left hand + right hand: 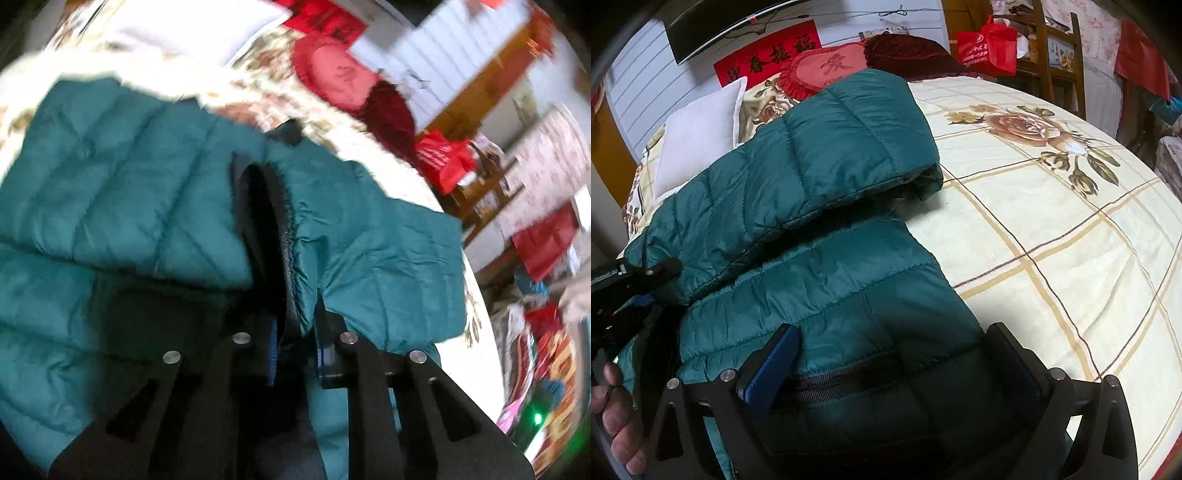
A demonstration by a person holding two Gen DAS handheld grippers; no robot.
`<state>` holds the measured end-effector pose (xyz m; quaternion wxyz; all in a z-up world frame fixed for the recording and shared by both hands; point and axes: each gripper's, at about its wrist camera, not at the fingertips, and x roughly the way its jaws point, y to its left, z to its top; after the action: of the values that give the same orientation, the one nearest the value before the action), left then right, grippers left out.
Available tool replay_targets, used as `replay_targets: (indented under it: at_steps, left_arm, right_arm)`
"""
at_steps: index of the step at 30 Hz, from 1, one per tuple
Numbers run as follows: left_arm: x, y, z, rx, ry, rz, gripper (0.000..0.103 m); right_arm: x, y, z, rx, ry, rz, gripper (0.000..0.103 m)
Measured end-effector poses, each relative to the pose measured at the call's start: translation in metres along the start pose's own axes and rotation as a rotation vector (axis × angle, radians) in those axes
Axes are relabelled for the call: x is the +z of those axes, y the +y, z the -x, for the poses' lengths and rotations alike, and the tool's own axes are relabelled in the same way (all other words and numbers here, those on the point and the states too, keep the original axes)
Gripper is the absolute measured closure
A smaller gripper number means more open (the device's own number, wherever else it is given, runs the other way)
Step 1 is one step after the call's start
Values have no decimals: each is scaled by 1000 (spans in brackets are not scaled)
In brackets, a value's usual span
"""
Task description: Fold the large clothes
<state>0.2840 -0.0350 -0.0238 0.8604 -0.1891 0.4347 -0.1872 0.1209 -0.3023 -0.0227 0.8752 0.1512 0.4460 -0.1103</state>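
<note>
Here, left gripper [295,325] jaws clamped on teal jacket [812,177] cuff, right gripper [894,365] jaws apart, banner [768,55] writing unclear.

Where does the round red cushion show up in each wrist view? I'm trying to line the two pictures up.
Left wrist view: the round red cushion sits upper centre, blurred, beyond the green jacket.
Right wrist view: the cushion lies top centre, at the head of the bed, partly behind the jacket.
Shared landmark: the red bag on the wooden chair.
</note>
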Motion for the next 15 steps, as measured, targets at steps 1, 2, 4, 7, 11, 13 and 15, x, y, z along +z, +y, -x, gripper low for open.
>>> replay_targets:
  at_steps: [1,2,4,7,11,13,15]
  left_arm:
    - [0,-4,8,1,-15,-18,90]
    - [1,-6,19,-4,-33,-35,90]
    - [4,-7,37,-17,-66,-55,90]
    - [13,-4,72,-32,-114,-93,90]
    - [25,3,116,-38,-168,-149,90]
    - [30,13,135,-22,-200,-164,90]
    - [40,30,148,17,-221,-172,90]
  right_arm:
    - [0,0,0,1,0,0,2]
    - [0,-1,0,3,-1,-2,2]
    - [-1,-1,0,7,-3,-5,2]
    - [-1,-1,0,8,-4,-5,2]
    - [0,-1,0,8,-4,-6,2]
    - [-1,-1,0,8,-4,-5,2]
    - [-1,-1,0,8,-4,-5,2]
